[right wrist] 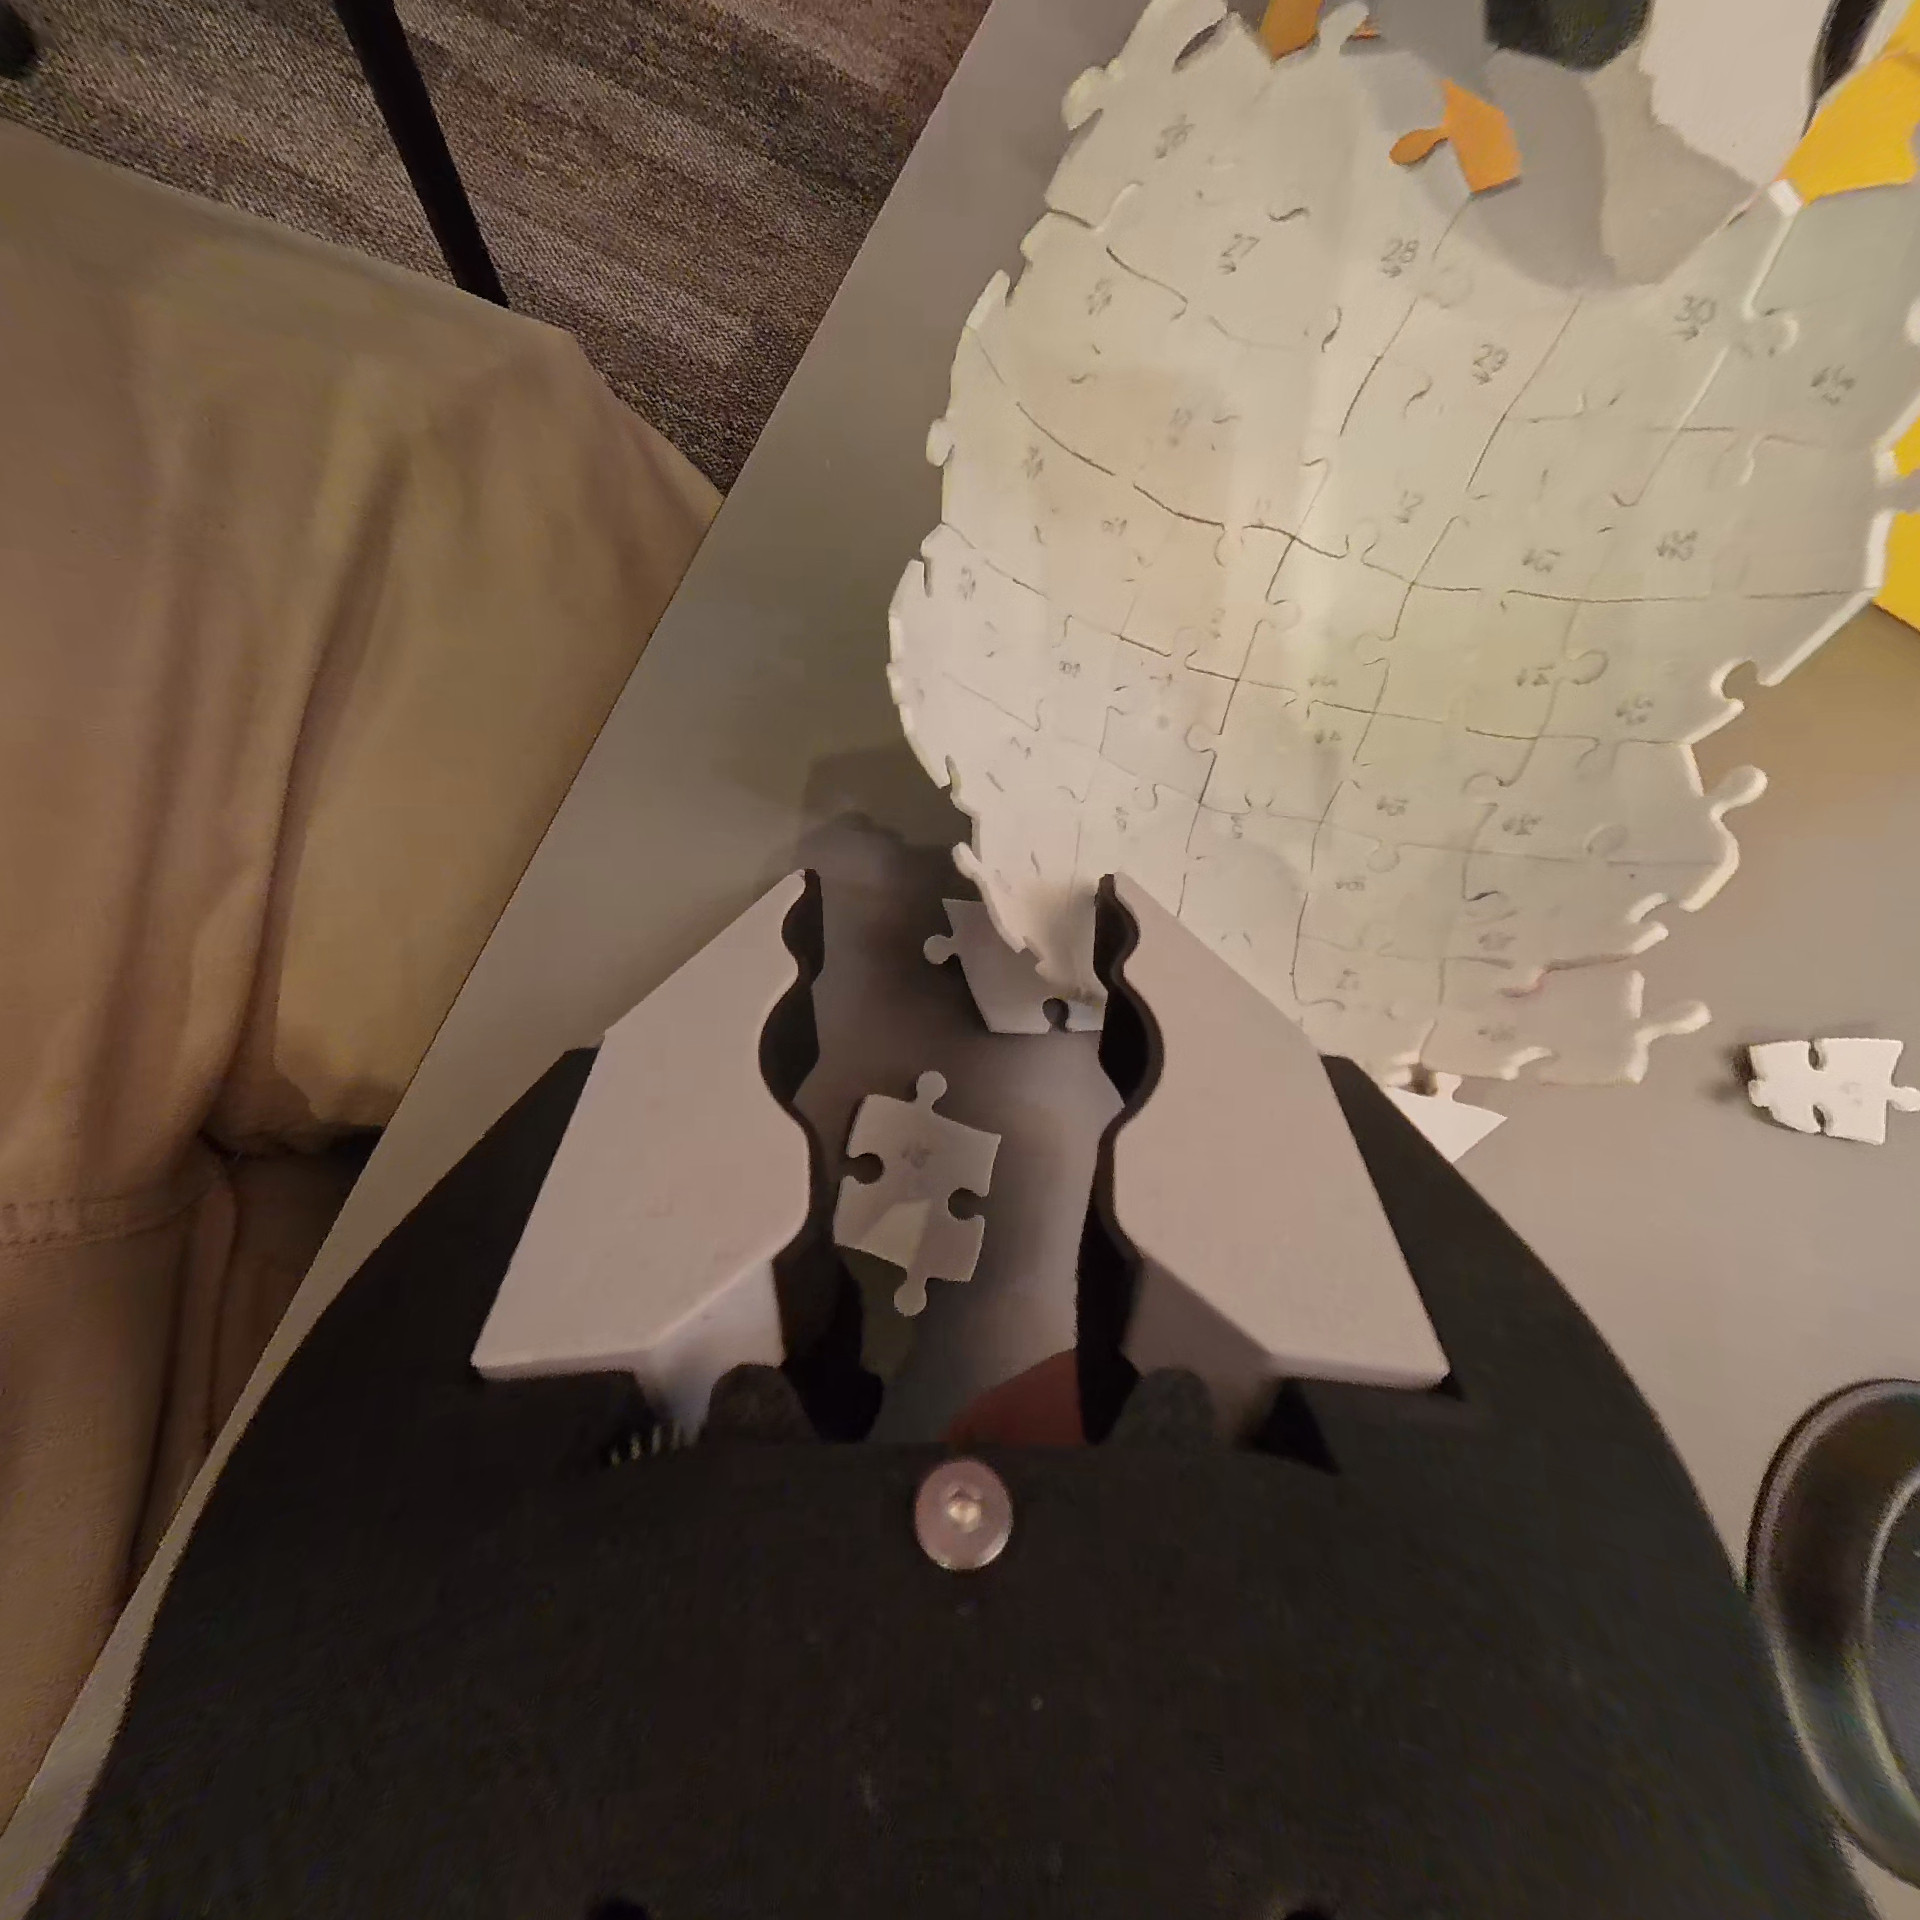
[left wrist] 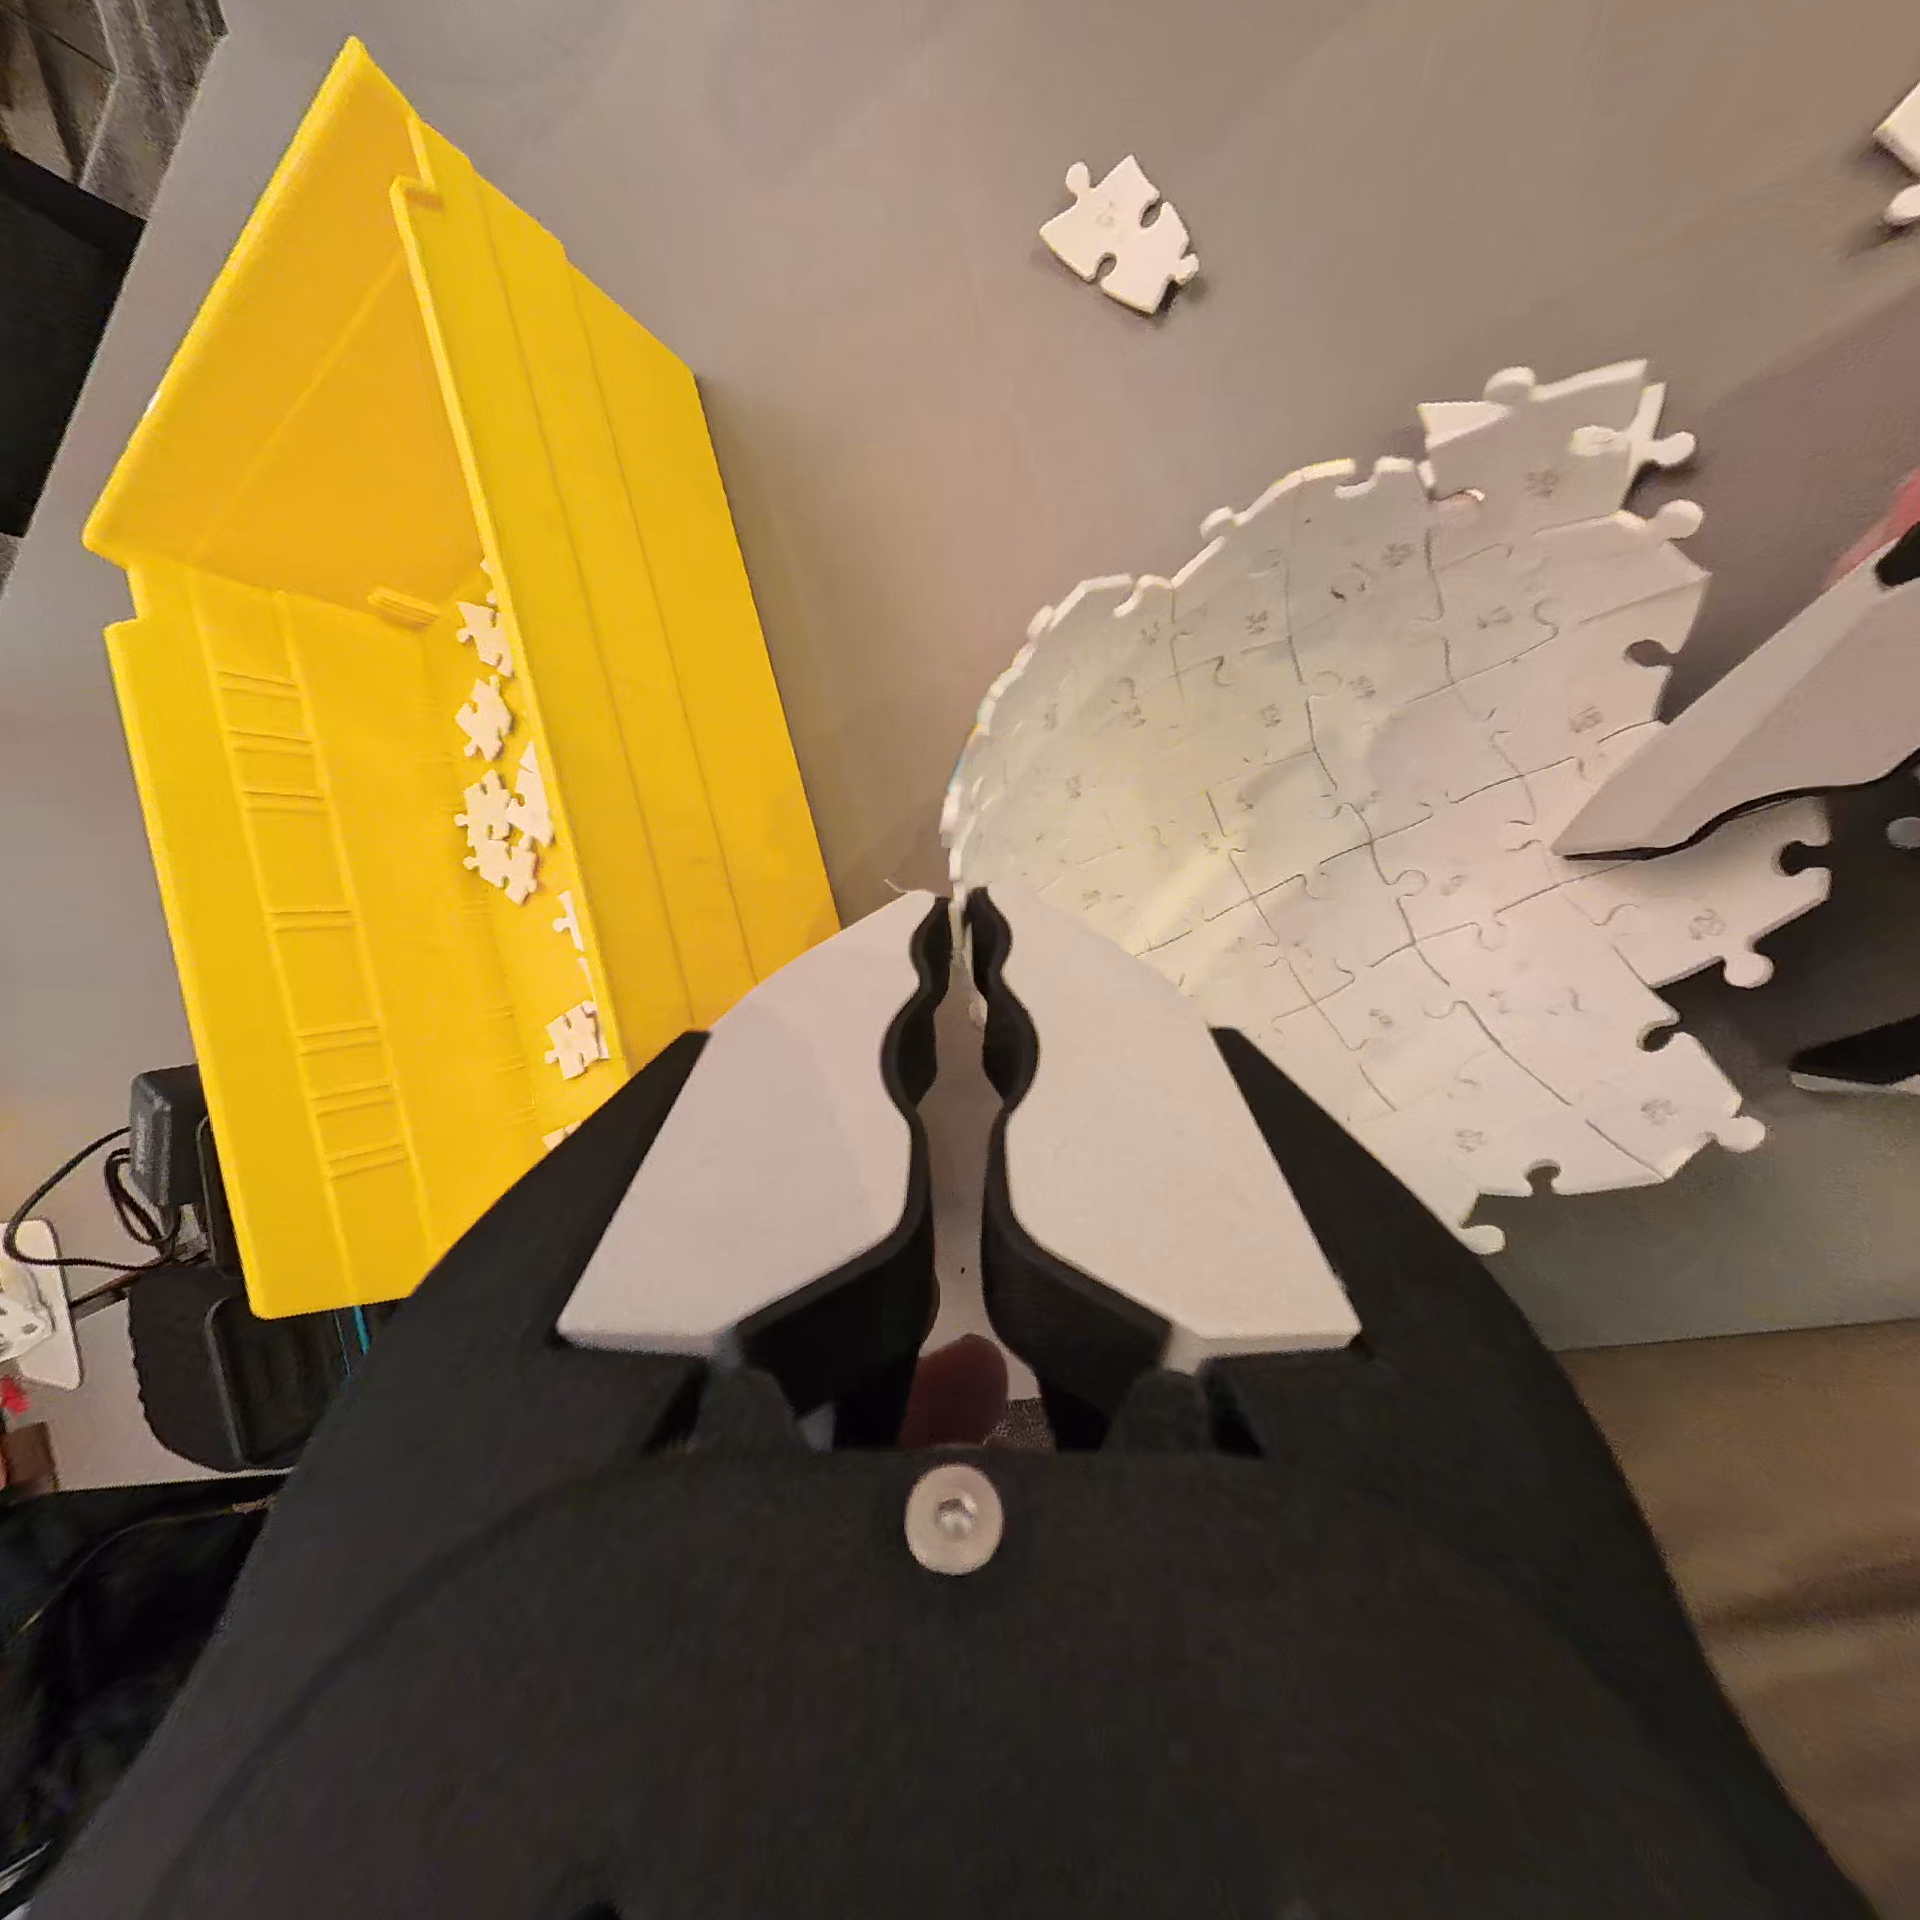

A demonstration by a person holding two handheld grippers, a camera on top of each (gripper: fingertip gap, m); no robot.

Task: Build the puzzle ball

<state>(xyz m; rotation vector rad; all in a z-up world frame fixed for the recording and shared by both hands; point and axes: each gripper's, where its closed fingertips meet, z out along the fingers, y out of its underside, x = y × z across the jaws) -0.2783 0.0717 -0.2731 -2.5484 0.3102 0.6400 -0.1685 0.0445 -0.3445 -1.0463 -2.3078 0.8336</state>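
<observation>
The partly built puzzle ball (left wrist: 1351,790) is a curved white shell of joined pieces, tilted up on the grey table, with its inner side facing both cameras (right wrist: 1403,582). My left gripper (left wrist: 956,909) is shut on the shell's near rim. My right gripper (right wrist: 956,888) is open at the shell's other edge, with its right fingertip against the rim. It also shows in the left wrist view (left wrist: 1683,956), one finger over the shell's inside. A loose white piece (right wrist: 920,1195) lies flat on the table between its fingers. Another piece (right wrist: 997,982) lies half under the rim.
A yellow bin (left wrist: 343,790) stands left of the shell with several loose pieces (left wrist: 499,790) inside. Single pieces lie on the table (left wrist: 1122,234) (right wrist: 1829,1086). The table edge (right wrist: 623,748) runs diagonally, with tan fabric (right wrist: 260,675) beyond. A dark round object (right wrist: 1849,1579) sits at the lower right.
</observation>
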